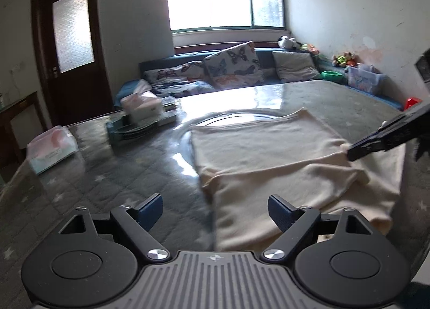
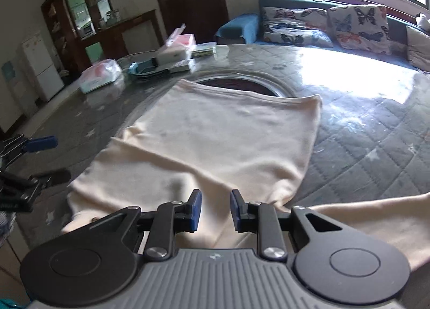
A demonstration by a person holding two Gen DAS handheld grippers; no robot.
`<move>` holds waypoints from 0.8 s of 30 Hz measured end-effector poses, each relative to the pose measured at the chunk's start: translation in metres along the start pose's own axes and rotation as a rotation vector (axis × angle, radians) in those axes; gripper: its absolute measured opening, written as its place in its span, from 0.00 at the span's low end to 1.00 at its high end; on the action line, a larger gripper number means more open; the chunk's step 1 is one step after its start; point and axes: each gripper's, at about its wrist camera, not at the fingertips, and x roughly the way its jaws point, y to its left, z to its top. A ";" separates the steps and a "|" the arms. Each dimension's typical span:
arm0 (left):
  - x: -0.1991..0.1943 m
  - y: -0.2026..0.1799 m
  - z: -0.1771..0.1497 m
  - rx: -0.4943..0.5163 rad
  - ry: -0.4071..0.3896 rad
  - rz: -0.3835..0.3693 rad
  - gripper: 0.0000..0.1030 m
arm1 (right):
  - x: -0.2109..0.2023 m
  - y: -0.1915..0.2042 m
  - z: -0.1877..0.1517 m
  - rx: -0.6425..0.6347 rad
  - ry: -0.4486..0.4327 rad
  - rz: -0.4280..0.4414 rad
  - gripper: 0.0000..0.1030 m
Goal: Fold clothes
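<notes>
A cream garment [image 1: 271, 153] lies partly folded on the quilted grey table [image 1: 107, 174], its far part flat and a fold lying over the near part. My left gripper [image 1: 215, 210] is open and empty, over the garment's near left edge. My right gripper [image 2: 215, 213] is open a little with nothing between the pads, just above the near fold of the garment [image 2: 215, 134]. In the left wrist view the right gripper [image 1: 376, 145] touches the garment's right edge. The left gripper [image 2: 40, 158] shows open at the left of the right wrist view.
Tissue packs [image 1: 51, 149] and a stack of boxes and plates [image 1: 142, 114] sit at the table's far left. A round glass inset [image 2: 242, 84] lies under the garment's far edge. A sofa with butterfly cushions [image 1: 231, 65] stands beyond the table.
</notes>
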 end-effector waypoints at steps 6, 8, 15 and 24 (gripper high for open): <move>0.016 -0.045 0.009 0.102 -0.004 -0.131 0.67 | 0.022 -0.010 0.001 0.012 0.020 0.010 0.22; 0.022 -0.061 0.012 0.141 -0.005 -0.177 0.64 | 0.022 -0.011 0.002 0.011 0.022 0.019 0.21; 0.049 -0.116 0.015 0.303 0.004 -0.285 0.62 | 0.020 -0.013 0.007 -0.004 0.030 0.032 0.09; 0.073 -0.124 0.014 0.306 0.046 -0.293 0.04 | 0.013 -0.011 0.013 -0.037 -0.003 0.022 0.08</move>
